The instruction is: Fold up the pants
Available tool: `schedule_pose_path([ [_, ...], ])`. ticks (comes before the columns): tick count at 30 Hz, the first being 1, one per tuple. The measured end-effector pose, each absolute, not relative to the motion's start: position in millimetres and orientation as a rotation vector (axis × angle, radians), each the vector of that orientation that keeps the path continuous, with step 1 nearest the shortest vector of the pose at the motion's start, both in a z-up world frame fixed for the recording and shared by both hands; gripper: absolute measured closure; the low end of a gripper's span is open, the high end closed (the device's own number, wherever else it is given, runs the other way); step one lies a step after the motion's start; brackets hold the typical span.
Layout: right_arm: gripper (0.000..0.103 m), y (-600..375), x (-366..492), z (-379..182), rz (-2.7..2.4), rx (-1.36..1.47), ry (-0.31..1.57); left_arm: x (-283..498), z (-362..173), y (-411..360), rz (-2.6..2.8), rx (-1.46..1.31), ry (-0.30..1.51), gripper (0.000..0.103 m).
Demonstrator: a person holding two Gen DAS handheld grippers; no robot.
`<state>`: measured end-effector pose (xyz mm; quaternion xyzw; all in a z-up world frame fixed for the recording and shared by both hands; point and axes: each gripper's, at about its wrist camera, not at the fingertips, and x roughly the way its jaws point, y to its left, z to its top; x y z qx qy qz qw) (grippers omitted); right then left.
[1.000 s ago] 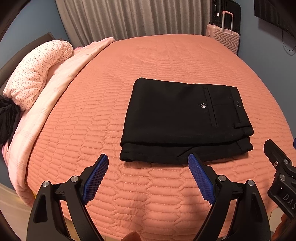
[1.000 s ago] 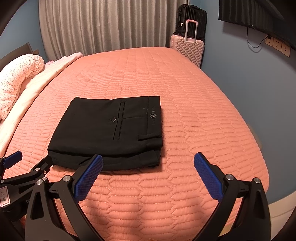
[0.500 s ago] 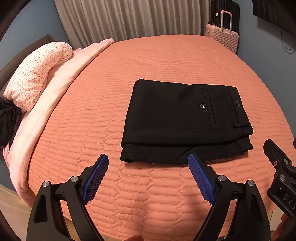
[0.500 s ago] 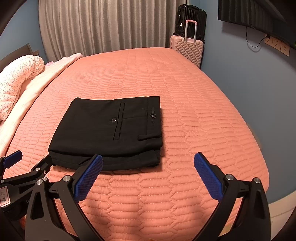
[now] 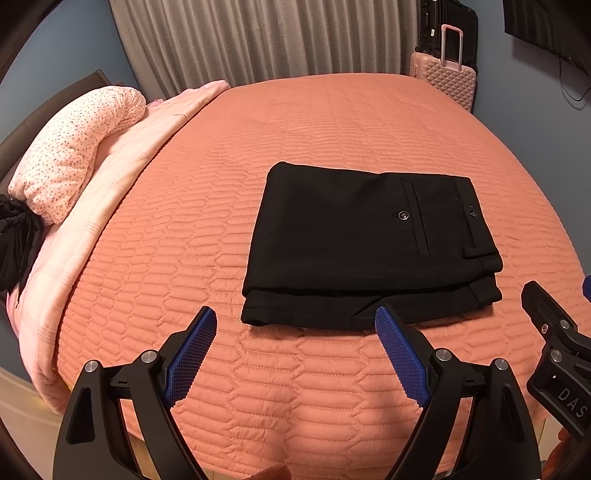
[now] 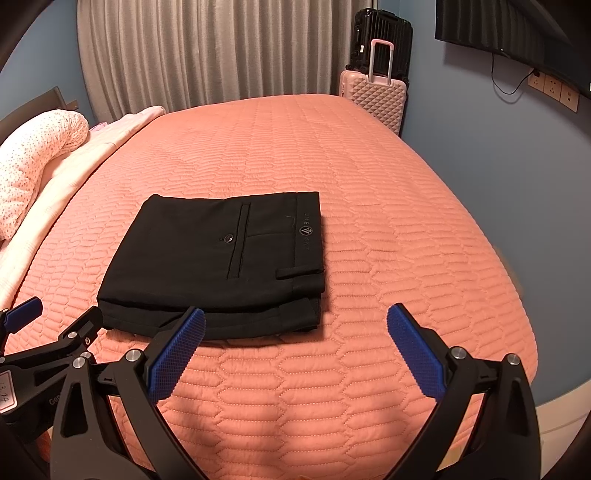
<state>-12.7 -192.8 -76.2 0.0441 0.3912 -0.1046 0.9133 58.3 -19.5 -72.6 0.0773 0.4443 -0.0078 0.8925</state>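
One pair of black pants (image 5: 369, 243) lies folded into a flat rectangle on the salmon quilted bed (image 5: 258, 147), back pocket and button facing up, near the front edge. Two sets of tongs hover just short of it over the bedspread: left tongs (image 5: 295, 325) spread wide with nothing between the blue pads, right tongs (image 6: 295, 321) likewise wide apart and empty. In the right view, the left pad overlaps the front edge of the pants; contact can't be judged. Off to the left sit one speckled pillow (image 5: 70, 158) and a pale pink blanket (image 5: 110, 192), with a dark bundle (image 5: 14, 243) cut off at the frame's edge. Far corner: two suitcases, one pink suitcase (image 6: 375, 96) in front of a black suitcase (image 6: 384, 33), partly hidden. Grey curtains (image 6: 207, 48) hang behind. A dark screen (image 6: 517, 26) is clipped by the frame at upper right.
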Motion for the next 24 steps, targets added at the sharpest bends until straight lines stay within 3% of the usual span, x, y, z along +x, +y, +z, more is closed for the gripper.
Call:
schedule_pose_path([
  [24, 0.005, -192.3, -12.5, -77.4, -0.211, 0.088, 0.807, 58.3, -69.3, -17.5, -0.022, 0.158, 0.912, 0.017],
])
